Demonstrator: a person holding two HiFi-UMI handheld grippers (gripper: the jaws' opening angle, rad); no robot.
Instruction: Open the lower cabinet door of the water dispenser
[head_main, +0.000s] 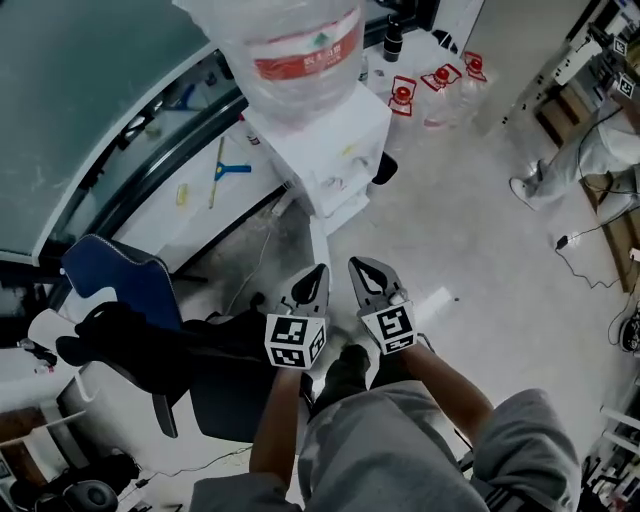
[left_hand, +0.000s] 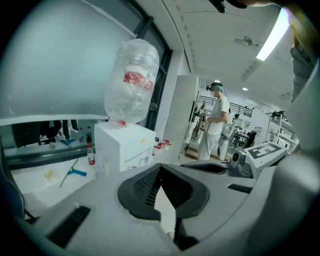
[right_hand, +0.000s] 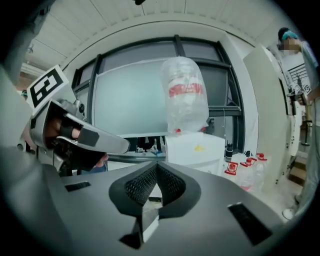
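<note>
left gripper (head_main: 320, 270) and right gripper (head_main: 356, 264) are hovering closed and empty, apart from the water dispenser (head_main: 335, 150) — its lower door isn't showing clearly, so opening may be ahead or done.

Dispenser (head_main: 335, 150) stands dead ahead of both tools, its bottle (head_main: 300, 40) bulging out over the top. Bare floor (head_main: 450, 230) opens wide on its right, a free lane all the way up to the cabinet's side. The left is tight: a chair (head_main: 120, 290) crowds in near the left tool (head_main: 318, 272), and a worktop (head_main: 200, 215) runs along the window beyond it. Right tool (head_main: 358, 265) sits just beside the left, only a slit between them. Farther right, red-capped bottles (head_main: 440, 80), a cable (head_main: 562, 241) and a person (head_main: 590, 150) fringe the open floor.
</note>
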